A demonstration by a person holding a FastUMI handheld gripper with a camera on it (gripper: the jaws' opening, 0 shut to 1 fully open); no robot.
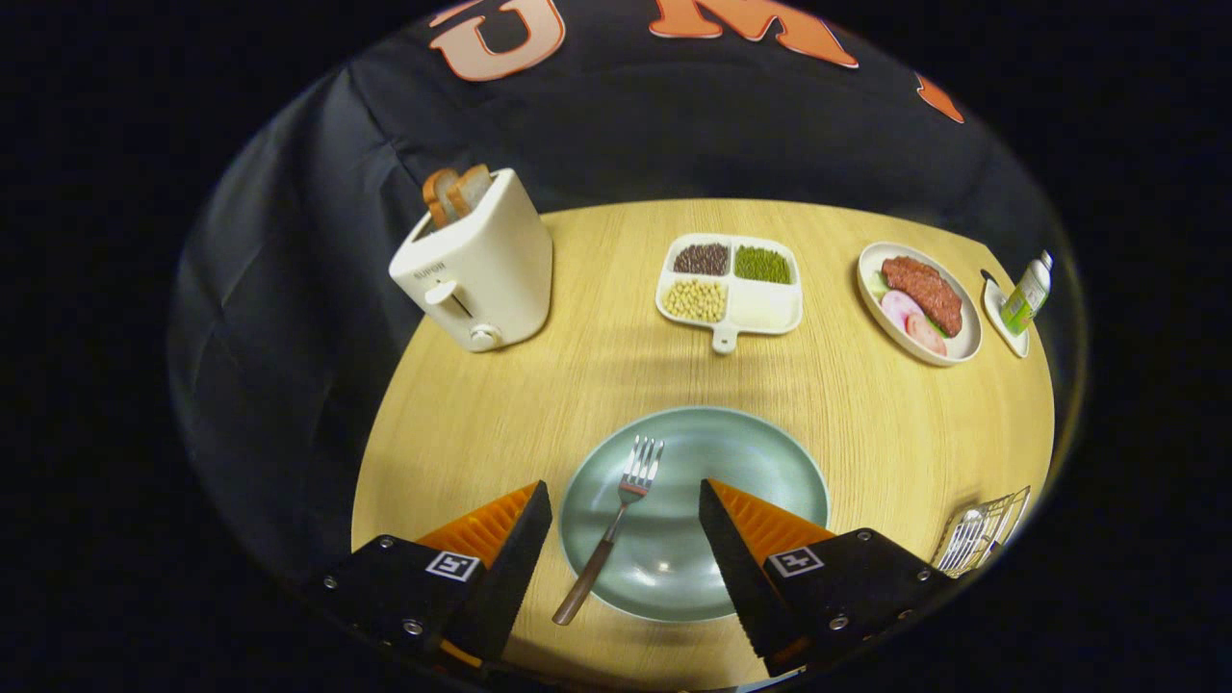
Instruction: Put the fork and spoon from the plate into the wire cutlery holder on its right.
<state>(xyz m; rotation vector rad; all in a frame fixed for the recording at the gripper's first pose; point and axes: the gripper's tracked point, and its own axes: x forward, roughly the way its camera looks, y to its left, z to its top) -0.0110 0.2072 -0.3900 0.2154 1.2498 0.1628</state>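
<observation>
Between the wide-spread, empty fingers of the gripper (626, 525), fork (616, 525) is lying on plate (770, 462); wire cutlery holder (987, 529) is sitting right, a spoon inside.

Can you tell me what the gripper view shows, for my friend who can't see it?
The open gripper hovers over a fork lying on a green plate. A wire cutlery holder stands to the plate's right.

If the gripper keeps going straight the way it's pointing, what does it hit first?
Probably the fork on the plate, lying between the open fingers of the gripper. Height above it is unclear.
</observation>
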